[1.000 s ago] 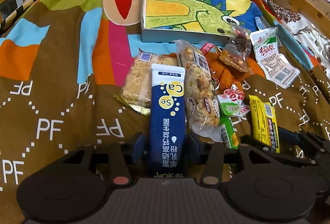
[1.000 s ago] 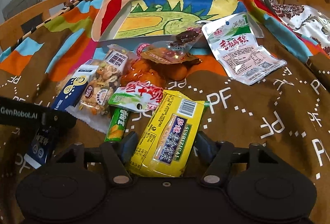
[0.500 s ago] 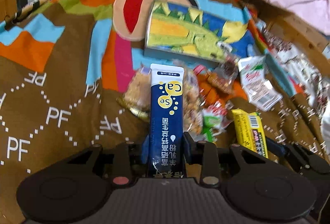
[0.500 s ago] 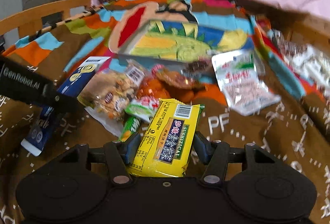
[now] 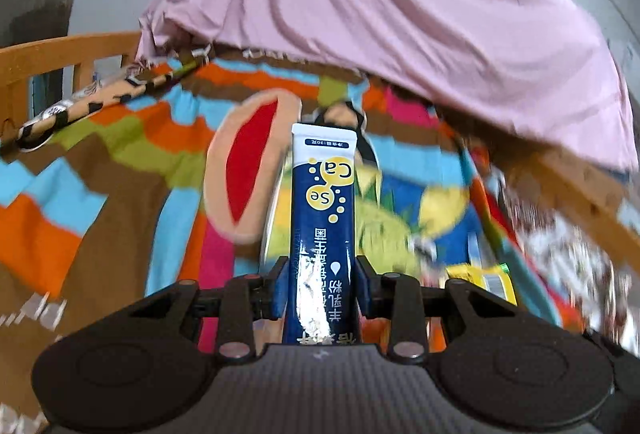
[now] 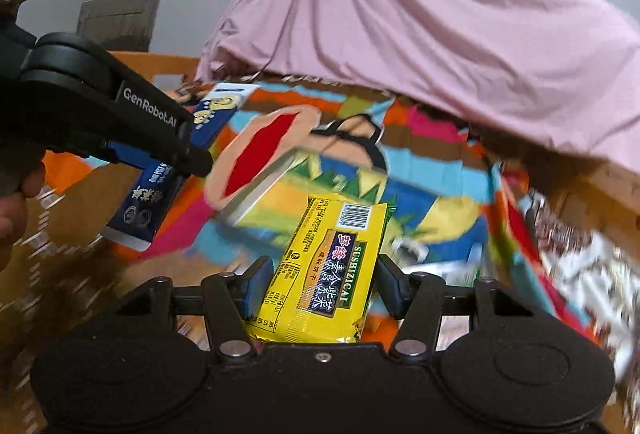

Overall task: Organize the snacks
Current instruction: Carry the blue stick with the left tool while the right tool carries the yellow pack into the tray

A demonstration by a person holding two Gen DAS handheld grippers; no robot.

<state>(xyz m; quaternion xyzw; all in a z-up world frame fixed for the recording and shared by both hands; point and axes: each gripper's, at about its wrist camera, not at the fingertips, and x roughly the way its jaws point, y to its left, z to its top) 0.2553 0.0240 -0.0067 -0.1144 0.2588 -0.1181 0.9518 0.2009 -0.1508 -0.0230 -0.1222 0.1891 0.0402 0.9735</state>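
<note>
The left claw (image 5: 321, 286) is clamped on a blue sachet (image 5: 322, 218), its blue pads pressed against both long edges; the sachet sticks straight out ahead, white end farthest away, held in the air above the blanket (image 5: 132, 194). From the right wrist view the same sachet (image 6: 160, 190) shows at the left, slanting out of the left claw's black arm, with a hand (image 6: 16, 202) behind it at the frame edge. The right claw (image 6: 322, 288) is clamped on a yellow packet (image 6: 332, 266), the pads bearing on its two sides, barcode end pointing away; it too is off the bed. Beyond both snacks lies a flat box (image 6: 288, 190) with a green and yellow drawing on its lid, resting on the bright patchwork blanket. A pink sheet (image 6: 420, 34) is heaped at the far end of the bed, and a wooden rail (image 5: 60, 50) runs along the left side. The lower right of both views is blurred, so the other snacks there cannot be told apart.
</note>
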